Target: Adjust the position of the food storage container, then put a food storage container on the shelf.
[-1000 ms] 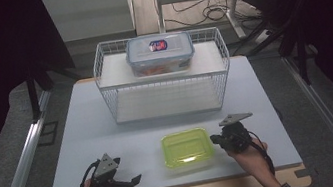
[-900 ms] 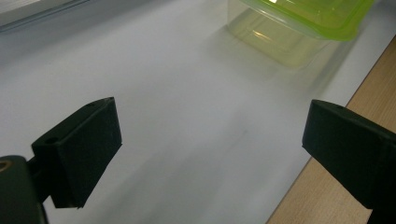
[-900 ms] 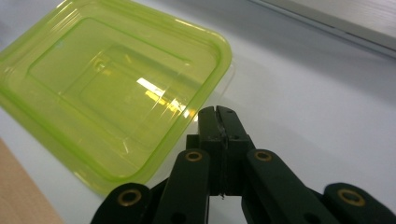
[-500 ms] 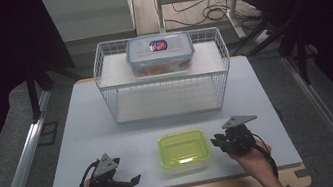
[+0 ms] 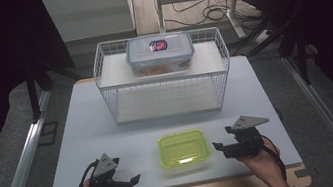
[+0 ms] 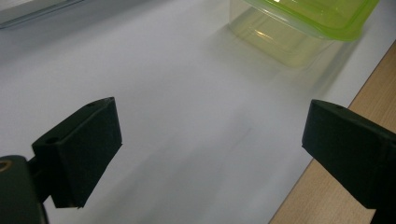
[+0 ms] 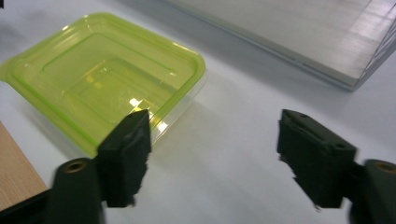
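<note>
Green-lidded container (image 5: 184,150) sat lid-up on the white table (image 5: 87,151), between the two grippers and touching neither; likely parked there so either could reach it. Right gripper (image 5: 224,146) had jaws spread wide, empty; in the right gripper view the container (image 7: 100,79) lay just beyond its left finger (image 7: 126,156), outside the gap. Left gripper (image 5: 129,182) jaws also wide, empty; container (image 6: 299,23) ahead, well off its fingertips. Long axis ran gripper to gripper.

Green-lidded container (image 5: 184,150) between two hand-held grippers, untouched
</note>
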A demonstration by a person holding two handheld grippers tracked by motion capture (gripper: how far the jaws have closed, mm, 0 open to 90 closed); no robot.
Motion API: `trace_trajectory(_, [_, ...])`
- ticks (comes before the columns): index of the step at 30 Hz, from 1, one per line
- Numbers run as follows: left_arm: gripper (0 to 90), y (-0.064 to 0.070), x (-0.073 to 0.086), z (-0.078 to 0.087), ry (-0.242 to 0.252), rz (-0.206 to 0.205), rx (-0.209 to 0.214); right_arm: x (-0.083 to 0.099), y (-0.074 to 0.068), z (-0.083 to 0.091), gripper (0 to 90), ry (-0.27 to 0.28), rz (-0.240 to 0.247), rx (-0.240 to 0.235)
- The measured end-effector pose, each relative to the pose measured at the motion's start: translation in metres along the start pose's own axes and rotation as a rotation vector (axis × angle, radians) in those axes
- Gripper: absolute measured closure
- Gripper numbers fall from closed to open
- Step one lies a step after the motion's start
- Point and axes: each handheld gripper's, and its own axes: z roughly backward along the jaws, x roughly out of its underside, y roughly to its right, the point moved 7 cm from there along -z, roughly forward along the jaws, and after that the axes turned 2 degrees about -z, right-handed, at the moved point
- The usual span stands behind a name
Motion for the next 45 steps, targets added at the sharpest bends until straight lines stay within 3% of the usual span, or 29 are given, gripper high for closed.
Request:
trace_trajectory(5, [4.8, 0.000, 0.000, 0.000, 0.001, 0.000, 0.000, 0.005, 0.003, -0.002, 11.7, 0.000, -0.019, -0.005])
trace_trajectory(15, [4.8, 0.000, 0.000, 0.000, 0.001, 0.002, 0.001, 0.006, 0.005, -0.006, 3.4, 0.010, -0.026, -0.023])
trace_trajectory(18, [4.8, 0.000, 0.000, 0.000, 0.000, -0.001, 0.001, 0.007, 0.001, -0.008, 3.6, -0.010, -0.052, -0.058])
trace_trajectory(25, [4.8, 0.000, 0.000, -0.001, -0.001, -0.002, 0.001, 0.006, -0.008, -0.015, 1.2, -0.075, -0.107, -0.092])
trace_trajectory(28, [4.8, 0.000, 0.000, -0.001, -0.002, -0.002, 0.000, 0.002, -0.011, -0.018, 5.3, -0.086, -0.137, -0.117])
trace_trajectory(31, [4.8, 0.000, 0.000, -0.001, -0.003, -0.003, 0.000, -0.001, -0.014, -0.023, 10.8, -0.098, -0.196, -0.176])
trace_trajectory(38, [4.8, 0.000, 0.000, -0.001, -0.003, -0.003, -0.003, -0.001, -0.009, -0.038, 37.3, -0.134, -0.343, -0.222])
trace_trajectory(41, [4.8, 0.000, 0.000, -0.001, -0.005, -0.006, -0.003, -0.001, -0.007, -0.044, 45.3, -0.147, -0.424, -0.270])
trace_trajectory(45, [4.8, 0.000, 0.000, 0.000, -0.005, -0.007, -0.002, -0.003, -0.005, -0.051, 56.8, -0.171, -0.490, -0.295])
